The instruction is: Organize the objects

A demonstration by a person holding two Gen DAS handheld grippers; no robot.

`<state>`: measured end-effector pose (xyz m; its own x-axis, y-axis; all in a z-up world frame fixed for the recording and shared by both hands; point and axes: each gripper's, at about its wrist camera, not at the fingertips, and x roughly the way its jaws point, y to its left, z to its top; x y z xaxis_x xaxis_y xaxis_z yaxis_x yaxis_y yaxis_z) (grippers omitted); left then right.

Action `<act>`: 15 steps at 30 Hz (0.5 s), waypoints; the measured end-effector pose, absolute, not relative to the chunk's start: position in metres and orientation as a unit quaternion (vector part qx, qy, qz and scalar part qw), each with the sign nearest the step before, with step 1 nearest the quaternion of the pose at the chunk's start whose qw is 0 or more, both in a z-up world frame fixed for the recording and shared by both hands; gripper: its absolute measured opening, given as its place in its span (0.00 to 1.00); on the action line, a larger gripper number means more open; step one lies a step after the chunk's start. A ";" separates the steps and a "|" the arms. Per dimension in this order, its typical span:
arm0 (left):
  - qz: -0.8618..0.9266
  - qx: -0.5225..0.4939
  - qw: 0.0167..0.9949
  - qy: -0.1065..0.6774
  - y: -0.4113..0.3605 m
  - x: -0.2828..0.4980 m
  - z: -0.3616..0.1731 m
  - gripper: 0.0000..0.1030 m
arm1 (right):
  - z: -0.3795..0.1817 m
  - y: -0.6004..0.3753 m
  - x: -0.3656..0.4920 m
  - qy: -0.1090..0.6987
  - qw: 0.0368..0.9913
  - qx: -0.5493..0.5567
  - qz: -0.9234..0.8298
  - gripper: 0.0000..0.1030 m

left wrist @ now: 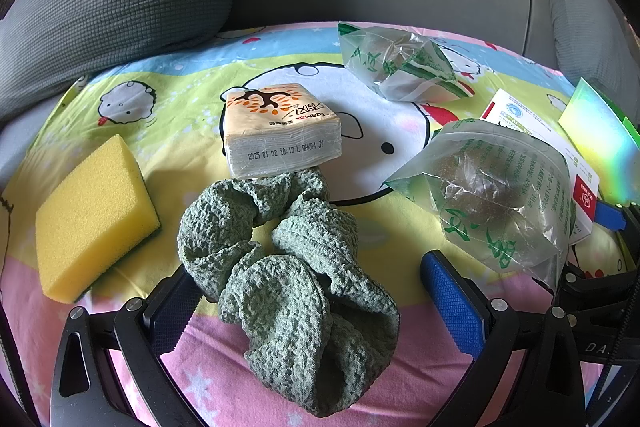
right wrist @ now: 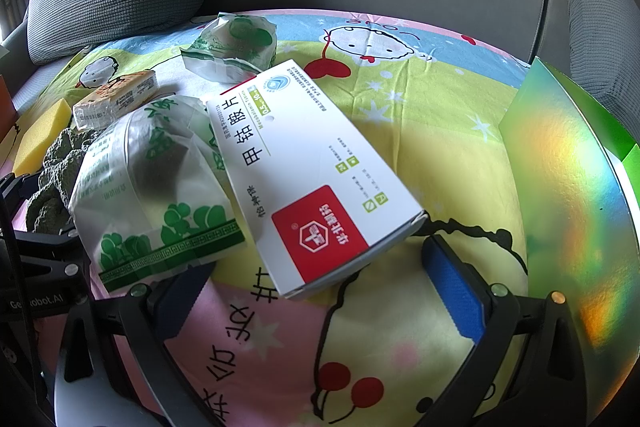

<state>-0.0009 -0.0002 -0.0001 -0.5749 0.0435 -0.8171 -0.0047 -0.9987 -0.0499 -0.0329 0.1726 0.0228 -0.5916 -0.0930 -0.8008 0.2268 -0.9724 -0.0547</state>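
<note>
Green cloth [left wrist: 288,275] between left gripper [left wrist: 316,303] fingers

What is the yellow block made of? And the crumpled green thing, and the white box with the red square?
The yellow block looks like foam sponge: tiny pores, matte, with a dark scrubbing layer underneath. The green cloth seems woven fabric, bumpy and soft, folding loosely. The white box looks like thin smooth cardboard, with crisp folded edges and printing.
</note>
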 end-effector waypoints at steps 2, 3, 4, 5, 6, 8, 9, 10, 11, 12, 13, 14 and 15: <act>0.887 -0.461 0.014 -0.021 0.001 0.000 0.000 1.00 | 0.023 0.172 -0.033 0.076 0.090 0.443 -0.889 0.99; 0.887 -0.461 0.013 -0.021 0.001 0.000 0.000 1.00 | 0.023 0.172 -0.033 0.076 0.090 0.443 -0.889 0.99; 0.887 -0.461 0.013 -0.021 0.001 0.000 0.000 1.00 | 0.023 0.173 -0.033 0.076 0.090 0.443 -0.889 0.99; 0.887 -0.461 0.014 -0.021 0.001 0.000 0.000 1.00 | 0.023 0.173 -0.033 0.076 0.090 0.443 -0.889 0.99; 0.887 -0.461 0.014 -0.021 0.001 0.000 0.000 1.00 | 0.023 0.173 -0.033 0.075 0.090 0.442 -0.889 0.99; 0.887 -0.461 0.014 -0.021 0.001 0.000 0.000 1.00 | 0.024 0.173 -0.034 0.076 0.090 0.443 -0.889 0.99; 0.887 -0.461 0.014 -0.021 0.001 0.000 0.000 1.00 | 0.024 0.173 -0.034 0.076 0.090 0.443 -0.889 0.99; 0.887 -0.461 0.014 -0.021 0.001 0.000 0.000 1.00 | 0.024 0.173 -0.034 0.075 0.090 0.443 -0.889 0.99; 0.887 -0.461 0.014 -0.021 0.001 0.000 0.000 1.00 | 0.024 0.173 -0.034 0.076 0.090 0.443 -0.889 0.99; 0.887 -0.461 0.013 -0.020 0.001 0.000 0.000 1.00 | 0.024 0.173 -0.035 0.076 0.090 0.443 -0.889 0.99; 0.887 -0.461 0.014 -0.021 0.001 0.000 0.000 1.00 | 0.024 0.174 -0.034 0.076 0.090 0.443 -0.889 0.99; 0.887 -0.461 0.014 -0.021 0.001 0.000 0.000 1.00 | 0.023 0.174 -0.034 0.076 0.090 0.443 -0.889 0.99; 0.887 -0.461 0.014 -0.021 0.001 0.000 0.000 1.00 | 0.022 0.174 -0.034 0.076 0.090 0.443 -0.889 0.99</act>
